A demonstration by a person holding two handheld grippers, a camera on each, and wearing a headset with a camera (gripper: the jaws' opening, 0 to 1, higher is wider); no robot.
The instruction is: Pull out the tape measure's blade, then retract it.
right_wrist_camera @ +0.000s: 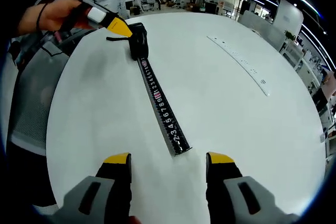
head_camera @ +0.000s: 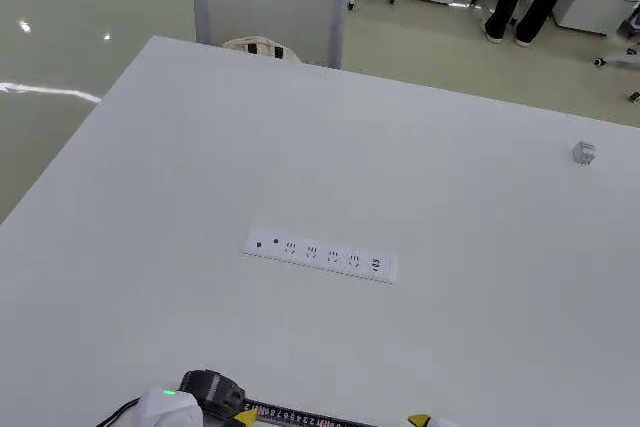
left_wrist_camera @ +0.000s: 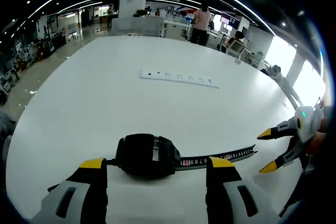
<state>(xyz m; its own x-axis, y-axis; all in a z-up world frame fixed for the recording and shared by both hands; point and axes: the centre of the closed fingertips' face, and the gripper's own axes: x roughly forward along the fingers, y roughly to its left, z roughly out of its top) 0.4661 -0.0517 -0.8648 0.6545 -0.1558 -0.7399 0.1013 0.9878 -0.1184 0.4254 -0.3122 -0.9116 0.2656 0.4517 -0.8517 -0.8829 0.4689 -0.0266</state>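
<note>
Tape measure point(head_camera: 213, 390) with its blade drawn out, lying on the white surface point(head_camera: 450, 327) at the person's near edge, at 6 o'clock in the head view. A power strip point(head_camera: 320, 255) lies mid-surface, well apart from the work, with a grey chair point(head_camera: 270, 12) beyond the far edge at 12 o'clock. In the left gripper view the black case point(left_wrist_camera: 147, 154) sits low at 6 o'clock between the yellow tips of the left tongs point(left_wrist_camera: 157, 162). The tips stand spread, one on each side of the case with a small gap showing, flanking it and not pinching it. This placement is probably meant to brace the case against sliding. The blade point(right_wrist_camera: 160, 100) runs flat along the surface, from the case at 11 o'clock in the right gripper view down toward 6 o'clock. Its hooked end lies free just ahead of the right tongs point(right_wrist_camera: 168, 158) and roughly midway between their tips, which are also spread and grip nothing. The line-up suggests that the right tongs handle the hook while the left ones steady the case. By this reading the pull-out is done or nearly done, and the retraction is not yet made. A freed blade could snap back and jolt the unclamped case.
</note>
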